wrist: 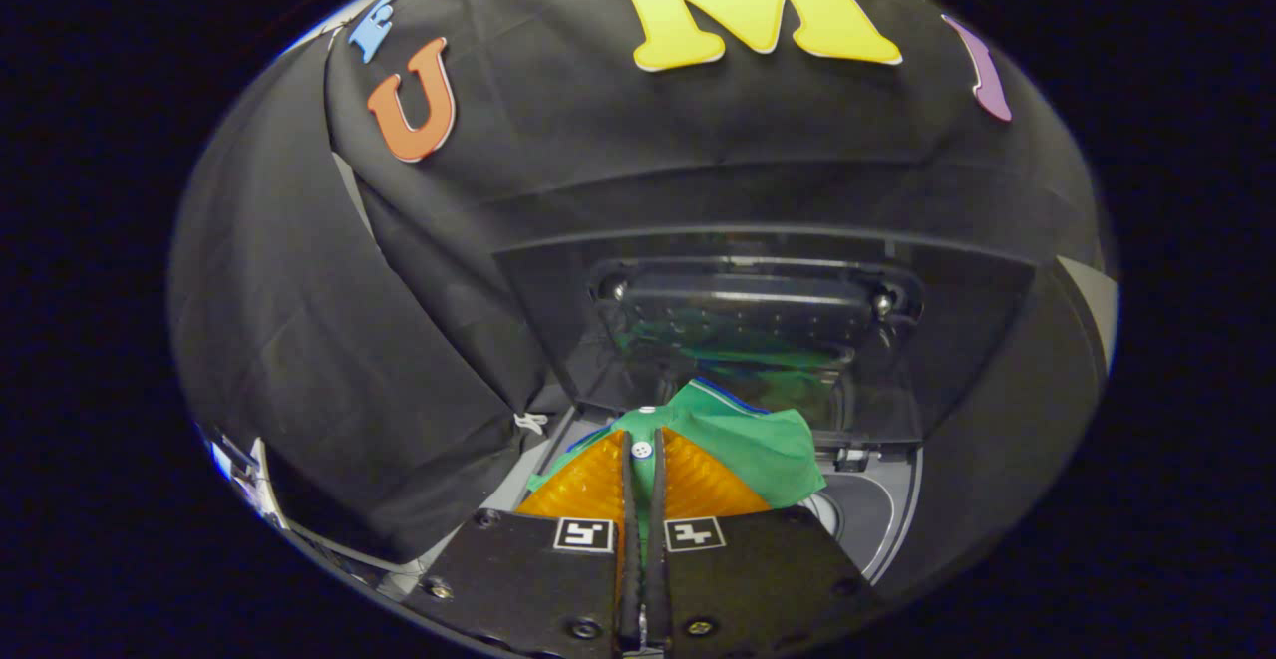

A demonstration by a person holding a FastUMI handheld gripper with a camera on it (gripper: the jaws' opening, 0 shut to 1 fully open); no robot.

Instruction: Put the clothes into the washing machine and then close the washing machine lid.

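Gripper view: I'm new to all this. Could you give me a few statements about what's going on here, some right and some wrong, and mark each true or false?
1. The tool is shut on a green garment. True.
2. The washing machine lid is closed. False: it stands raised, beyond the fingers.
3. The garment has a small white button near the fingertips. True.
4. The garment lies folded on the floor. False: it hangs from the tool above the washing machine.
5. The glossy lid shows a green reflection. True.
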